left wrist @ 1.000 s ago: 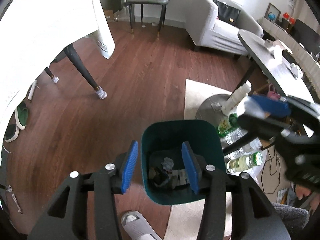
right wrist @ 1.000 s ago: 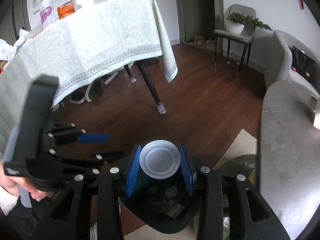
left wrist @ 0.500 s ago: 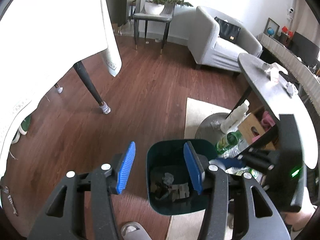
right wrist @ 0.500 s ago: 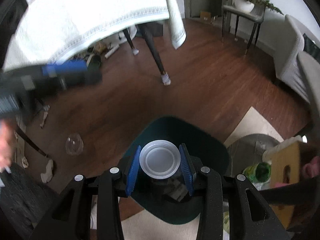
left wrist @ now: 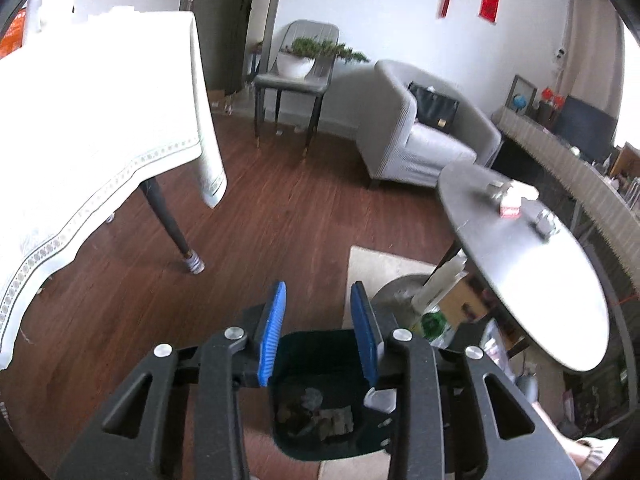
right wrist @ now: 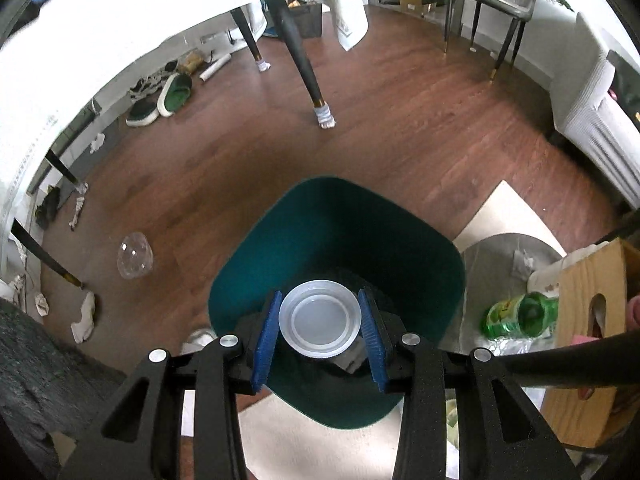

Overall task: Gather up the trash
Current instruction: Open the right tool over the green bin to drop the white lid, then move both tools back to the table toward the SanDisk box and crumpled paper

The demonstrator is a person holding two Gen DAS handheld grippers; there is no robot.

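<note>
Both grippers hang over the green bin (right wrist: 336,248): right gripper (right wrist: 319,334) clamps a plastic cup (right wrist: 319,320) inside its rim; left gripper (left wrist: 318,336) gapes empty; bottles (right wrist: 520,316) crowd beside.

Left claw (left wrist: 318,334) gapes empty above green bin (left wrist: 320,400).

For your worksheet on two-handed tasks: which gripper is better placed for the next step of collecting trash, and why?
Right. The right gripper already clamps the clear plastic cup directly above the open green bin, so it probably only needs to release. The left gripper is open and holds nothing.
</note>
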